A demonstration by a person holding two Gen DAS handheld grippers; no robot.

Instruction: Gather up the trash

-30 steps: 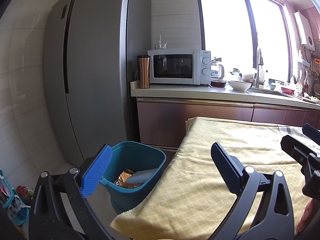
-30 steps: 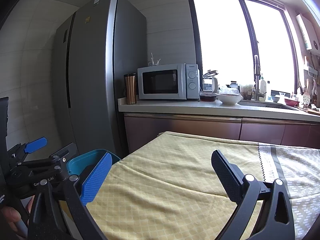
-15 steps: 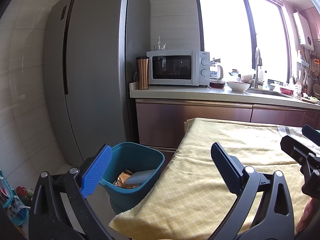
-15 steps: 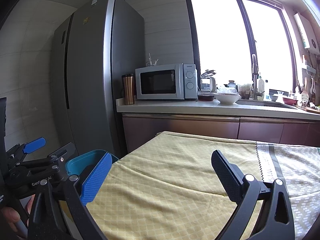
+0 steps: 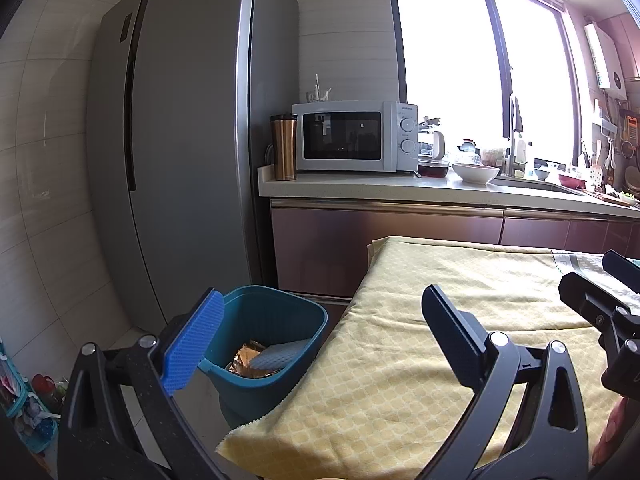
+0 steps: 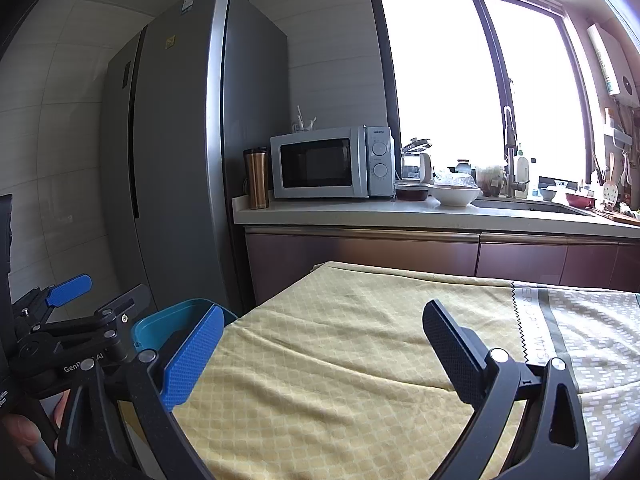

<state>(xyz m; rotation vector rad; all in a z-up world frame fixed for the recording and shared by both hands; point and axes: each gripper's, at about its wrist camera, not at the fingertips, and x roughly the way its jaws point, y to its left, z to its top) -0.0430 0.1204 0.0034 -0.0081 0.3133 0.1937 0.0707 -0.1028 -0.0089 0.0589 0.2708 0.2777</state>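
The yellow cloth (image 5: 460,320) was spread over the worktop. At its 9 o'clock edge the teal bin (image 5: 272,348) was seen holding the trash (image 5: 264,360). Both the left gripper (image 5: 320,344) and right gripper (image 6: 320,344) were held with fingers wide, gripping nothing.

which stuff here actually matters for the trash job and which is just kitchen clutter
Part of the job:
- teal bin beside the table, wrappers already inside
- left claw, open and empty
- right claw, open and empty
- yellow tablecloth, no trash visible on it

Just lying about:
- microwave
- copper tumbler
- white bowl
- fridge
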